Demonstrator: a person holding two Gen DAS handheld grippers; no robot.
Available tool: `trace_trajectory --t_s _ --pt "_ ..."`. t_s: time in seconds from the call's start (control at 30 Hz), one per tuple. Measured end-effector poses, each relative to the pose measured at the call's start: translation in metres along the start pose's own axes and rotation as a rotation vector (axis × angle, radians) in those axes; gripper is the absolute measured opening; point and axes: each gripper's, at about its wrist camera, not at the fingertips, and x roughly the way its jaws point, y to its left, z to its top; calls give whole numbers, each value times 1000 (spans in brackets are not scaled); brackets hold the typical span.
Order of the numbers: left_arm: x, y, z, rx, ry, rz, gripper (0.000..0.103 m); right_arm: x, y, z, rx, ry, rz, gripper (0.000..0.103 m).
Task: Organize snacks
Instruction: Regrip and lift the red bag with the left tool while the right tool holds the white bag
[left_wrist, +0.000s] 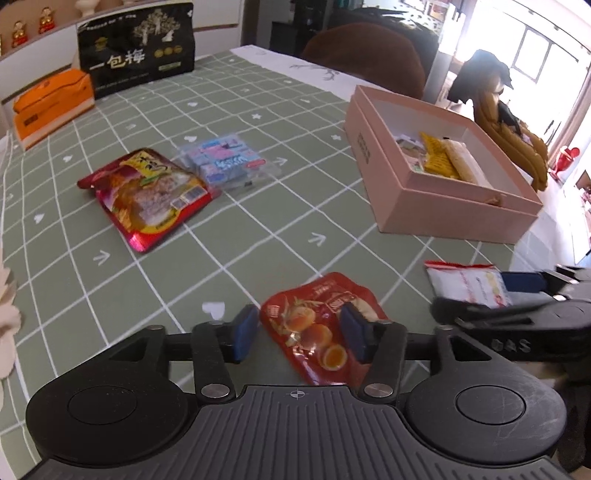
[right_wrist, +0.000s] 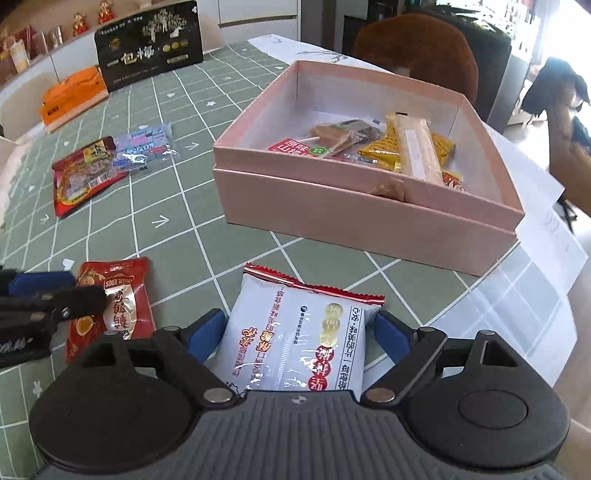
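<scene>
Straddling two packets on the green checked tablecloth, we are spreading both grippers wide: left gripper over the red quail-egg pouch, right gripper around the white packet, gripping neither. Closing on slick, flat foil, we are risking slips short of the pink box.

Each hand-held gripper is matte black, with a ribbed grey centre plate flanked by two round discs. Blue pads tip the fingers. Silver rivets pin the black linkage arms.
</scene>
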Motion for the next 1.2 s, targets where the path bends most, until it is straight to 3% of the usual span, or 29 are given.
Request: trace_trajectory --t_s 0.43,0.73,1.0,1.13,1.2 --pt "14 -7 8 59 23 -125 65 -2 -28 -12 29 -43 -20 98" --pt "10 11 -2 64 -36 -154 68 -1 -30 -16 45 -70 -33 102" --pt "10 7 4 68 -11 -186 64 -8 -31 -30 74 -113 -59 102" --pt "-14 9 10 79 -83 -205 63 -10 -34 -31 64 -109 -50 102" --pt "-21 6 12 88 -53 -185 63 -10 -35 -31 61 -104 -47 102"
